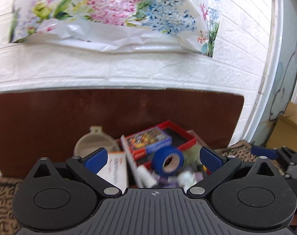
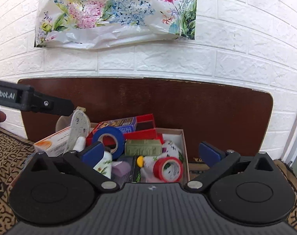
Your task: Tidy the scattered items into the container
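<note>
— Box (image 2: 184, 143) sits on the patterned rug (image 2: 9, 146) against the brown board (image 2: 207, 107), heaped full.
— Could spill, I'd say. That blue tape (image 2: 107, 138) is a smooth roll perched on top; one nudge and it rolls off.
— And the orange carton (image 2: 52, 145) leans over the left edge.
— Both left tongs (image 1: 157, 157) and right tongs (image 2: 154, 152) hang spread wide, holding nothing.
— Red tape (image 2: 169, 169) is glossy, the green block (image 2: 142, 147) rough and matte.
</note>
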A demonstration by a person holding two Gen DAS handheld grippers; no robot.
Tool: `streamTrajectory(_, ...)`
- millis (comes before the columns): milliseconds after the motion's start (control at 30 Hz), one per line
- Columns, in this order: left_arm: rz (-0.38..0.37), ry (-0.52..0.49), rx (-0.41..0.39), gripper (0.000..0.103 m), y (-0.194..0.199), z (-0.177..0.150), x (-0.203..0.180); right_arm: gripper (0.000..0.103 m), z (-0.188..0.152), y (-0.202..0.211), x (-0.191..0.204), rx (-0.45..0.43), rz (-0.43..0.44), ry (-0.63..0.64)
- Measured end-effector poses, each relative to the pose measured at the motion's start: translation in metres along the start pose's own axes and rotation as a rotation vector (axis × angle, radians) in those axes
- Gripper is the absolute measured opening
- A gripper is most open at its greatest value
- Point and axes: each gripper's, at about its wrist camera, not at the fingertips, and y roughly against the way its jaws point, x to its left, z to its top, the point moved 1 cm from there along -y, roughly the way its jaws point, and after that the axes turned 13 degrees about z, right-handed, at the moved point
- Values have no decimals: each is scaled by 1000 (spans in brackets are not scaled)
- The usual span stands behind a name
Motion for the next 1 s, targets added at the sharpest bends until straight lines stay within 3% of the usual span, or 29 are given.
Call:
streamTrajectory(267,192,28,-8,103,60,-47,15,102,-16,44,36,113,71,-22)
streamTrajectory(433,284,5,29,103,88,-76,14,102,-22,72,58,148,75,-22)
streamTrajectory(700,332,-6,112,103,110,-110,6,102,-34,102,78,201,17,-25)
streamTrajectory(1000,302,-29,101,103,136,-111,-11,102,-47,126,84,231,-36,-56)
